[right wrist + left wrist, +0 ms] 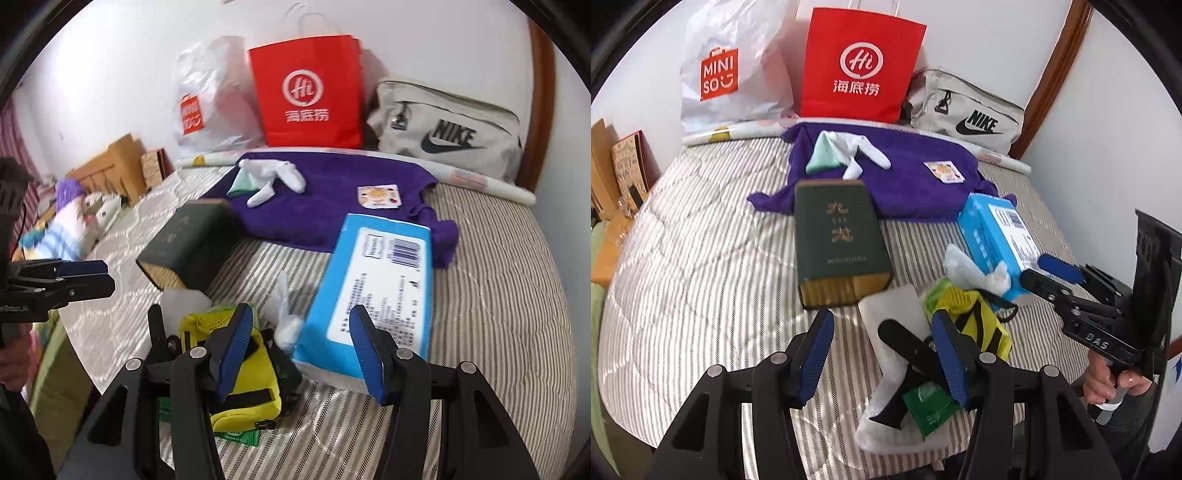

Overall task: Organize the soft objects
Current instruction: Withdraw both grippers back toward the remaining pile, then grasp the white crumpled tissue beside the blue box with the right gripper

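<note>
**Soft things scattered on a striped bed, both grippers empty above the near clutter**

The white socks (862, 153) and a mint-green cloth (822, 157) lie together on a purple towel (916, 184) spread at the far end of the bed, with a small patterned card (946, 171) resting on the towel well to their right. Nearer, a yellow mesh pouch (243, 384) sits in a heap with a black clip (905, 354), a white cloth (897, 417) and a green packet (927, 402); the heap is blurred, so what overlaps what is hard to say. A dark green box (842, 240) lies beside it, and a blue tissue pack (373, 288) lies to the right, a crumpled white tissue (286, 317) at its near corner.

The left gripper (882, 354) hovers over the clip with its jaws parted and nothing between them. The right gripper (301, 347) hangs over the gap between pouch and tissue pack, its fingers likewise apart and gripping nothing.

The striped quilt (701, 258) is bare on its left half, giving free room there. Along the white wall stand a white plastic bag (731, 70), a red paper bag (860, 66) and a grey sports bag (964, 110); a wooden frame (1056, 74) rises at the right corner, and boxes (122, 166) crowd the bed's left edge.
</note>
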`<state>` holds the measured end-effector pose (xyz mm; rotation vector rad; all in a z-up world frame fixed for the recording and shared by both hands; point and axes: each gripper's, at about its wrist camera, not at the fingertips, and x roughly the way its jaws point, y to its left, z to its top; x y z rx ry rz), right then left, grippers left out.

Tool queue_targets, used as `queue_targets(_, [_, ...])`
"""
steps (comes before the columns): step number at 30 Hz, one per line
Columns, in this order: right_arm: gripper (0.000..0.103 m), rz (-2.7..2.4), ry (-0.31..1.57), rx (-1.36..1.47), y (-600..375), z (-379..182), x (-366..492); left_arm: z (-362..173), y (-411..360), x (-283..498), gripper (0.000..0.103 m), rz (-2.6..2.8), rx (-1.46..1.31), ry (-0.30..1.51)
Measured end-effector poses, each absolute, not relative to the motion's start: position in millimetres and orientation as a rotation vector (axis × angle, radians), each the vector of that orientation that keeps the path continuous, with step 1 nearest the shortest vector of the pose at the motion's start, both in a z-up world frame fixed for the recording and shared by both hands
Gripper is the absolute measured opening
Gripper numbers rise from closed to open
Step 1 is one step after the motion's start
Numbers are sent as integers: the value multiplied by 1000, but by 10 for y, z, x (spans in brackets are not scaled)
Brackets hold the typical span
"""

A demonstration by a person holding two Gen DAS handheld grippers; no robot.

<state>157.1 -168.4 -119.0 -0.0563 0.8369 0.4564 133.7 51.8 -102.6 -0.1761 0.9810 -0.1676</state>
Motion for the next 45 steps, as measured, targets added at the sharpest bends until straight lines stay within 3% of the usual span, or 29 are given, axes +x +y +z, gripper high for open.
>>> queue_targets(4, [51, 462, 845, -120, -1501, -1283, 1635, -1092, 524, 1333, 53, -180, -181, 996])
queue_targets(10, [21, 452, 846, -200, -1335, -1420, 1691, -1145, 569, 1334, 53, -200, -180, 1008])
queue_targets(11, [7, 466, 869, -191, -1331, -1446, 1717, -1160, 579, 1335, 53, -204, -183, 1010])
queue_targets(15, [2, 463, 884, -175, -1372, -1494, 1730, -1214, 620, 1343, 53, -205, -201, 1019])
queue_targets(36, [1, 477, 791, 29, -2003, -1009, 1310, -1299, 561, 1243, 53, -196, -230, 1043])
queue_targets(45, [1, 406, 843, 7, -2425, -1201, 1081, -1218, 459, 1194, 53, -189, -206, 1038])
